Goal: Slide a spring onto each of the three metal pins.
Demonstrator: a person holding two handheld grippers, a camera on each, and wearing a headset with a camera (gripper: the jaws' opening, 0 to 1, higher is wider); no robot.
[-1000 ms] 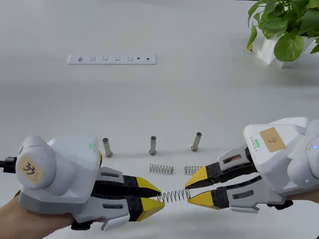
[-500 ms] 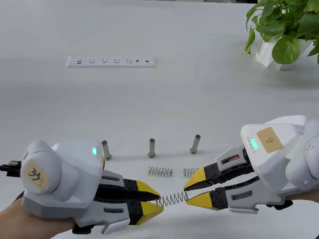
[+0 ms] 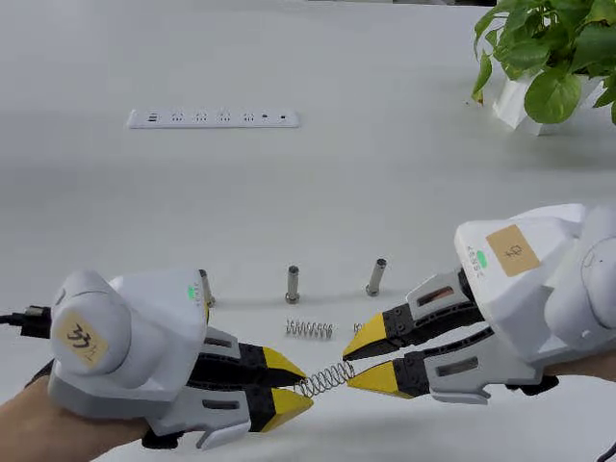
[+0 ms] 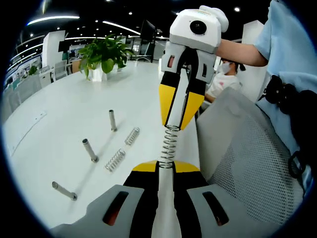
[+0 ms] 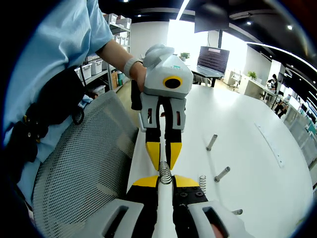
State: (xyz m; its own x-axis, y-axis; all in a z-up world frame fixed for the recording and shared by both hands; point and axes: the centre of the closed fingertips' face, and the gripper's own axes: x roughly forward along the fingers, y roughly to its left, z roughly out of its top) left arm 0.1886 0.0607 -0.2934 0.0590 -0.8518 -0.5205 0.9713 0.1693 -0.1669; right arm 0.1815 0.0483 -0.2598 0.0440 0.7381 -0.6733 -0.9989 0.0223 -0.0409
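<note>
Seen from the claws, an office (image 5: pixel 233 64) and mesh chair (image 4: pixel 247 148); seen from the head, a white surface (image 3: pixel 385 183) with plant (image 3: pixel 549 53) and power strip (image 3: pixel 213 118). The left claw (image 3: pixel 303 385) and right claw (image 3: pixel 352 366) each pinch one end of a spring (image 3: pixel 325 377), raised just before three standing pins (image 3: pixel 293 284) and two loose springs (image 3: pixel 309 329).

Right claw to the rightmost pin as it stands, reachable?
Probably yes. The rightmost pin stands on the table just beyond the right claw; only a loose spring lies flat between. But that claw shares the held spring with the left claw.
</note>
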